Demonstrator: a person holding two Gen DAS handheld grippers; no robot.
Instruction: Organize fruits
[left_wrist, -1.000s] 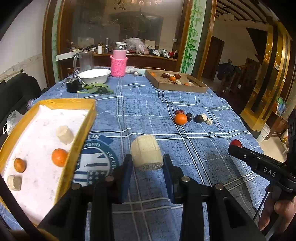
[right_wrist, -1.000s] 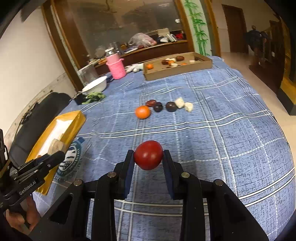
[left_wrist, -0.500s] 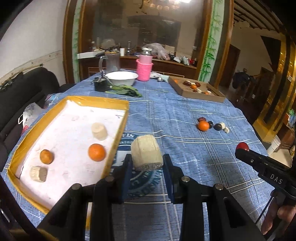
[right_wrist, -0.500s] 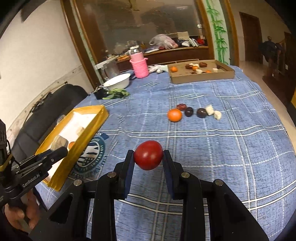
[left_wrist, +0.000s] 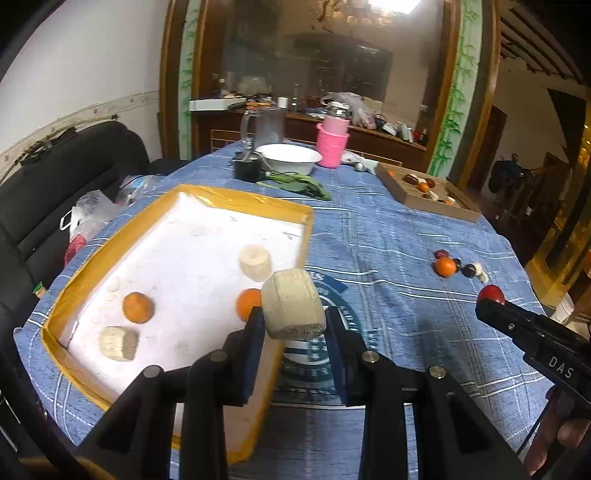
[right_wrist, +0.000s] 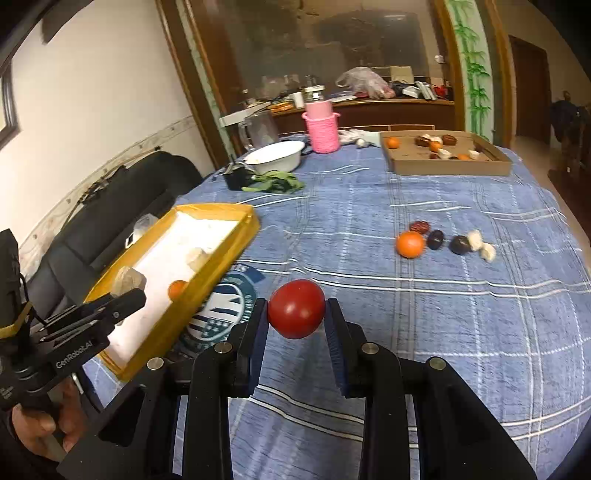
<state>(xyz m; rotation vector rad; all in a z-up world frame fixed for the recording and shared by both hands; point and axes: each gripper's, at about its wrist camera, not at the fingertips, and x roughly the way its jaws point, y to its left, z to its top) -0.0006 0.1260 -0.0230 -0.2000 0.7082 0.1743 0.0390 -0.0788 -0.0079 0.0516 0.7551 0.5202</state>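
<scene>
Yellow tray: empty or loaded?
Loaded. The yellow tray holds two oranges and two beige chunks on its white floor.

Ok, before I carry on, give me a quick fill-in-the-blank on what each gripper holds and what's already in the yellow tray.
1. The left gripper is shut on a pale ____ chunk.
2. The right gripper holds a round ____ fruit.
3. The yellow tray already holds ____ orange fruits.
4. The loose fruit group lies on the blue ____.

Missing words: beige; red; two; tablecloth
</scene>
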